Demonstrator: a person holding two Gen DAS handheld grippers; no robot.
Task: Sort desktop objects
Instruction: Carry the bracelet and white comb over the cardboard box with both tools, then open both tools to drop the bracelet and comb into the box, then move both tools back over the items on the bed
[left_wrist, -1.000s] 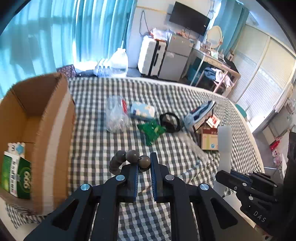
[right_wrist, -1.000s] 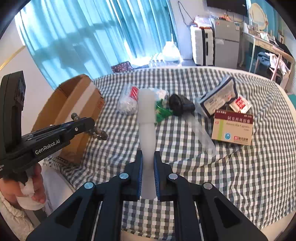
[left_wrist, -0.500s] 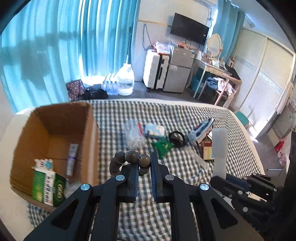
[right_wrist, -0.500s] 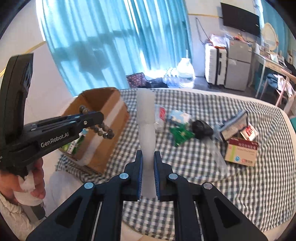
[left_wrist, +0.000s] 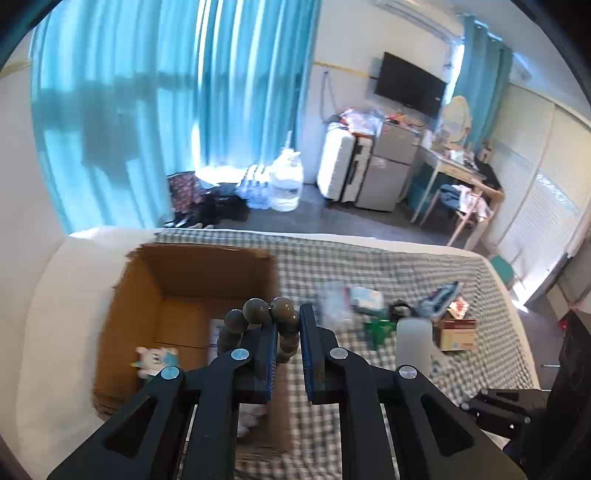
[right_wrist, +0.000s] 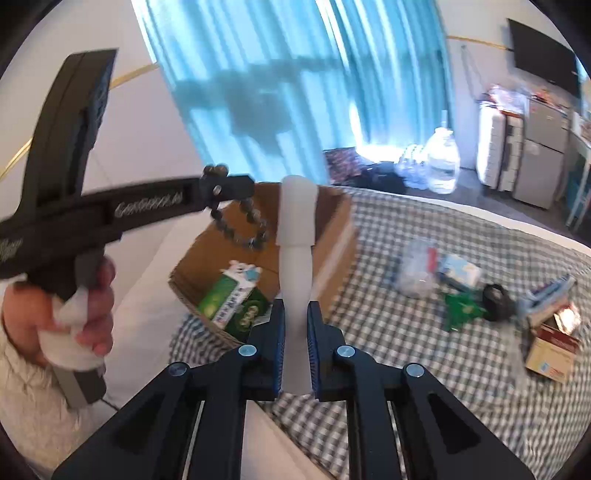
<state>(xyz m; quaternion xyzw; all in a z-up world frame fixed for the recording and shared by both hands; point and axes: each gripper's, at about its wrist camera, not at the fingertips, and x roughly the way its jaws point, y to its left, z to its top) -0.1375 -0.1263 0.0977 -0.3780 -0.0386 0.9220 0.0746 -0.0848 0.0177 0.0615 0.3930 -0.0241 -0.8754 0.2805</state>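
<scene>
Left wrist view: my bead bracelet (left_wrist: 258, 321), clamped in the left fingers (left_wrist: 285, 332), now hangs over the cardboard box (left_wrist: 207, 273), ready to drop; right fingers (right_wrist: 295, 325) grip a white tube (right_wrist: 297, 236).

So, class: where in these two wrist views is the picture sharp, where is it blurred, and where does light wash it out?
Left wrist: bead bracelet sharp, checked cloth smeared, floor under the curtains washed out. Right wrist: white tube sharp, cardboard box and left gripper blurred.

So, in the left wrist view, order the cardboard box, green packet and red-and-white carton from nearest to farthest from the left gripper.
1. Cardboard box, just left of the left gripper.
2. Green packet, off to the right on the checked cloth.
3. Red-and-white carton, farther right.
</scene>
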